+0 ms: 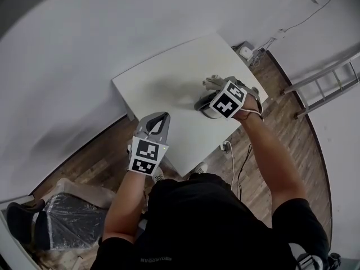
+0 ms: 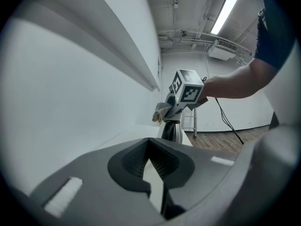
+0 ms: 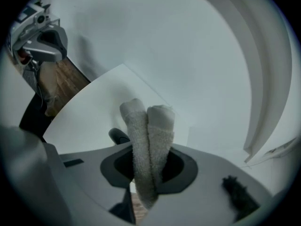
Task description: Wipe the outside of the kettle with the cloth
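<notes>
Two grippers are held over the white tabletop [image 1: 163,72]. Right gripper [image 1: 218,89]: jaws clamped on a folded cloth [image 3: 148,135], just above the kettle [image 1: 203,107] near the tabletop's right edge. Left gripper [image 1: 159,120]: jaws together, empty, at the near edge, apart from the kettle.

Kettle [image 1: 202,105]: largely hidden beneath right gripper [image 1: 213,85]; in right gripper view only a dark sliver shows behind cloth [image 3: 148,140]. Ladder [image 1: 332,81]: cut off at head view's right edge
</notes>
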### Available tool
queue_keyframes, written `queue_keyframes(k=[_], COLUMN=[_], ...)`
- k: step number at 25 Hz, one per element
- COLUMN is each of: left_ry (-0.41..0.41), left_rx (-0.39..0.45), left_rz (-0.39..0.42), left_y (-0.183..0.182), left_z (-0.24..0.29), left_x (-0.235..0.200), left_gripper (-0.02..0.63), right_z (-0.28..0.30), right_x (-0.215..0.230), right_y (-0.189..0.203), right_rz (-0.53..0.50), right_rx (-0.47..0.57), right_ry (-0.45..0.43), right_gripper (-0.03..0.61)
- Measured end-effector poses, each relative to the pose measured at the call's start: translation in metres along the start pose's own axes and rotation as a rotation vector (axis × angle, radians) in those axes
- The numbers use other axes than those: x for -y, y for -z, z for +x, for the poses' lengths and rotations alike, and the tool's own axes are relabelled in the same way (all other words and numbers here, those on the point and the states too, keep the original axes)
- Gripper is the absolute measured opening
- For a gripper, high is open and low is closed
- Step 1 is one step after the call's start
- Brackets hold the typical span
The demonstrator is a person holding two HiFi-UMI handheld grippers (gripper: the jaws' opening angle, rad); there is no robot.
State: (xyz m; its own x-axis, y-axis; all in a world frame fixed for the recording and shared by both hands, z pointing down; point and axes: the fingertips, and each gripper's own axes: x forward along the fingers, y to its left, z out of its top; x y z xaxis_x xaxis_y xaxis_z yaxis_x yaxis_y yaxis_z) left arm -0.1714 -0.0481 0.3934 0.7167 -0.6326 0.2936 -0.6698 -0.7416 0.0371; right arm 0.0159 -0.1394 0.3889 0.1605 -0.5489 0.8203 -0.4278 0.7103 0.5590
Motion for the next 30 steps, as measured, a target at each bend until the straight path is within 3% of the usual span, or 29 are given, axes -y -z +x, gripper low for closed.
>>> queue_keyframes(k=[6,10,17,30], left_ry=[-0.031,-0.097,-0.106,-0.149], left_rx=[-0.003,0.017,-0.01,-0.085], left_rz=[-0.007,-0.044,-0.073,-0.129], left_y=[0.003,0.001,0.013,0.048], left_z=[-0.007,-0.017,-0.01,-0.024], left_x=[-0.01,-0.035,-0.033,-0.028], left_gripper=[0.008,0.008,0.007,0.008], right_z=[0.006,0.014,0.027,0.08], right_x=[-0.04,-0.07,-0.115,-0.193], right_y=[-0.024,-0.042,-0.057,-0.064], right_rz=[-0.284,-0.398,-0.443,-0.5], right_rx=[0.062,0.154,0.285,0.382], right_ry=[0.226,0.325,0.322,0.158], right_gripper=[0.092,0.091,0.092,0.092])
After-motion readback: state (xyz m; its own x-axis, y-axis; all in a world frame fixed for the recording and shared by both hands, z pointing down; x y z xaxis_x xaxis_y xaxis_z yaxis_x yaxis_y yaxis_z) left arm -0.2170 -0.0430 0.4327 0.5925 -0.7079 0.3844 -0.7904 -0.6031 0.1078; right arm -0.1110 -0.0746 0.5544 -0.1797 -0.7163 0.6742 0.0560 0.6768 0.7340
